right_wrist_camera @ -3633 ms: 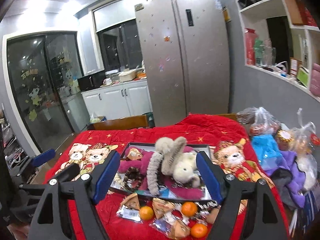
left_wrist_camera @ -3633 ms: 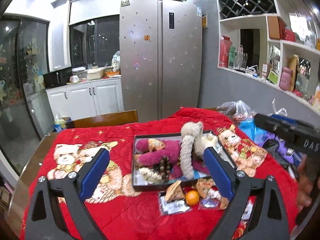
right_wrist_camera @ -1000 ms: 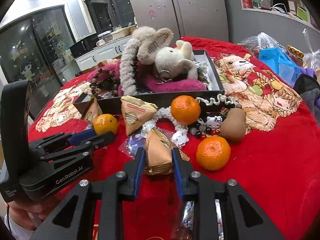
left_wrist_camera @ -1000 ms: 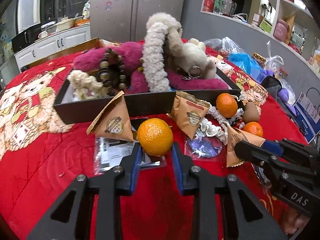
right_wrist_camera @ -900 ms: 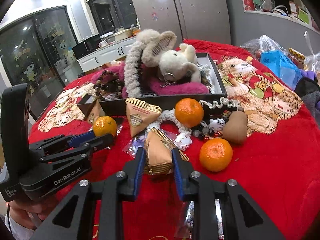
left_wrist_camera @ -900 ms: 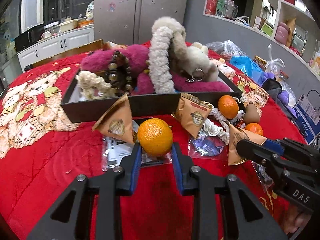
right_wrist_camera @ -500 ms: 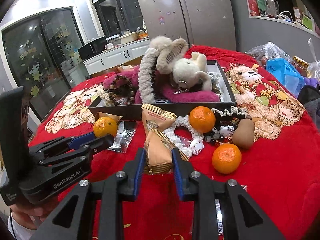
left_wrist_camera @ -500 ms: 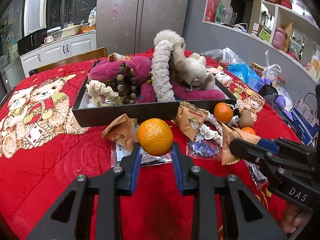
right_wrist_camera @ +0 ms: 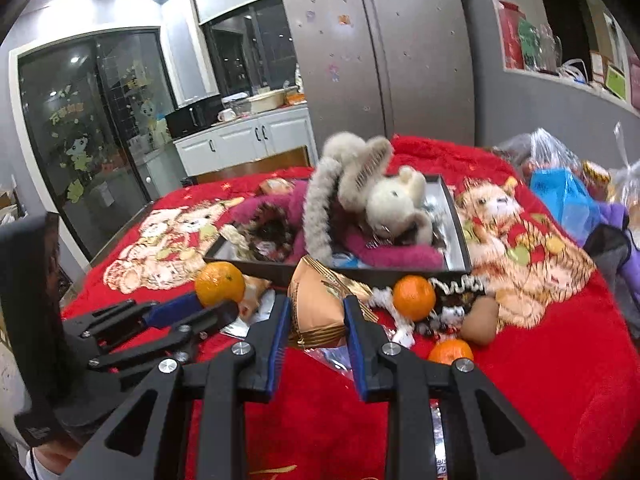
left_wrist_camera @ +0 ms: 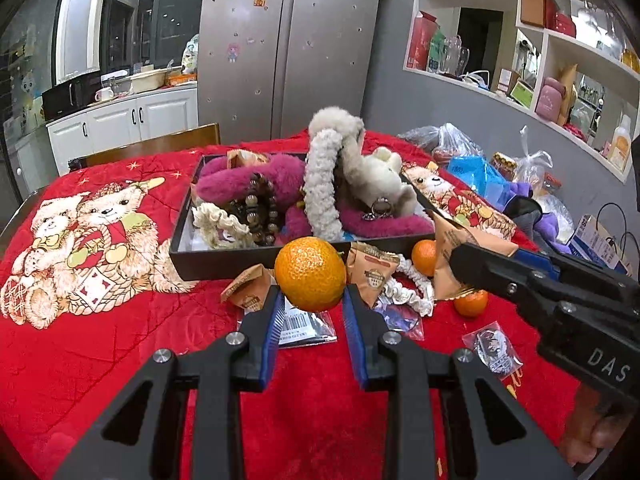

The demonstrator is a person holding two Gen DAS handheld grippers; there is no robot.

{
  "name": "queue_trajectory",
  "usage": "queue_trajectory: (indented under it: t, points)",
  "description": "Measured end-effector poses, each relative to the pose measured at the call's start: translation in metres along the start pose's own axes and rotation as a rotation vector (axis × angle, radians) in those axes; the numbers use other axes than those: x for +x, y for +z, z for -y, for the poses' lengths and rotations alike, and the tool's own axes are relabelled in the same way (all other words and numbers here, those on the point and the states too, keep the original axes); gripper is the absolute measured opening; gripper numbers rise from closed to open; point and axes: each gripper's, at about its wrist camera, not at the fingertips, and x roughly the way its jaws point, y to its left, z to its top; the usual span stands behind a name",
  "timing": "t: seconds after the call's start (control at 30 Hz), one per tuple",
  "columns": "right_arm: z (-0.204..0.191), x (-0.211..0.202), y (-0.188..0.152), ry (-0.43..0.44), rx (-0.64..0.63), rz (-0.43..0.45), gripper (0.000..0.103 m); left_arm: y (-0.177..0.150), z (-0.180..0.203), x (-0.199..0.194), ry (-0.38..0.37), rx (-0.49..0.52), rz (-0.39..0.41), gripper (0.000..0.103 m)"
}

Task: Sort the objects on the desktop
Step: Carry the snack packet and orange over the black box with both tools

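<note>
An orange (left_wrist_camera: 310, 274) is clamped between the left gripper (left_wrist_camera: 311, 305) fingers, raised off the red table (left_wrist_camera: 100, 360). A brown triangular snack packet (right_wrist_camera: 318, 306) is pinched in the right gripper (right_wrist_camera: 315, 312). Two more oranges (right_wrist_camera: 414, 297) and similar packets (left_wrist_camera: 372, 276) are left before the black tray (left_wrist_camera: 240, 258), which is heaped with plush toys (left_wrist_camera: 376, 180).

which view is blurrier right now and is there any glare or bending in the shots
Right wrist view: motion-smeared, the plush toy and black tray look soft, and ceiling lights blow out at top left. Left wrist view: sharper, with the orange in the left hand-held gripper crisp. Both views: fisheye bends the fridge and shelves, with dark vignette corners.
</note>
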Motion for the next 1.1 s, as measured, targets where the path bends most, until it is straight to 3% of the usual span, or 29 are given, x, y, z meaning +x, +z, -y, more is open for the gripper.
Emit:
queue_trajectory:
  t: [0.6,1.1]
  points:
    - [-0.013,-0.005,0.005,0.036,-0.007,-0.013,0.028,0.003,0.009,-0.020,0.047,0.033,0.023,0.030]
    - [-0.018,-0.021,0.034,-0.013,-0.036,0.043,0.028,0.048,-0.006,-0.031,0.062,0.009,0.058,0.030]
